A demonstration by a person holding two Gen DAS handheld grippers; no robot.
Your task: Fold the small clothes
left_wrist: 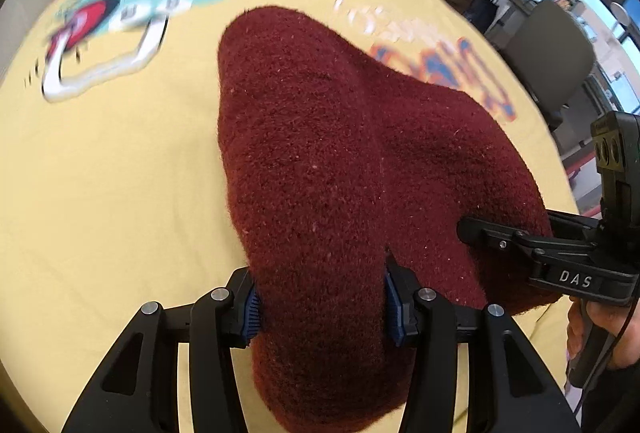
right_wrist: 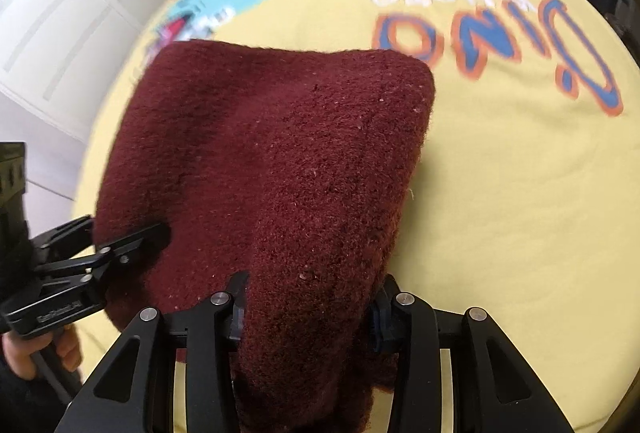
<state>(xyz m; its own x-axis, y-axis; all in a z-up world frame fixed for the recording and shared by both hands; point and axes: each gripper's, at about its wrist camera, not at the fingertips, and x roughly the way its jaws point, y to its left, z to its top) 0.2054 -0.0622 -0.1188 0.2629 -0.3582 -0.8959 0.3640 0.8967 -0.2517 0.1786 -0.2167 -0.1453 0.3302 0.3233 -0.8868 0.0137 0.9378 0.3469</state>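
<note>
While both grippers — left gripper (left_wrist: 320, 307), right gripper (right_wrist: 306, 307) — pinch the maroon knit garment (left_wrist: 340, 153) between their fingers, its far end drapes ahead, ready for folding

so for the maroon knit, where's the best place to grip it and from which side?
Grip the near edge of the maroon knit, one corner each, coming in low from the person's side. That edge is bunched thick enough for the pads to bite, and the far end drapes free over the yellow sheet. The left gripper and right gripper are each closed on it there.
</note>
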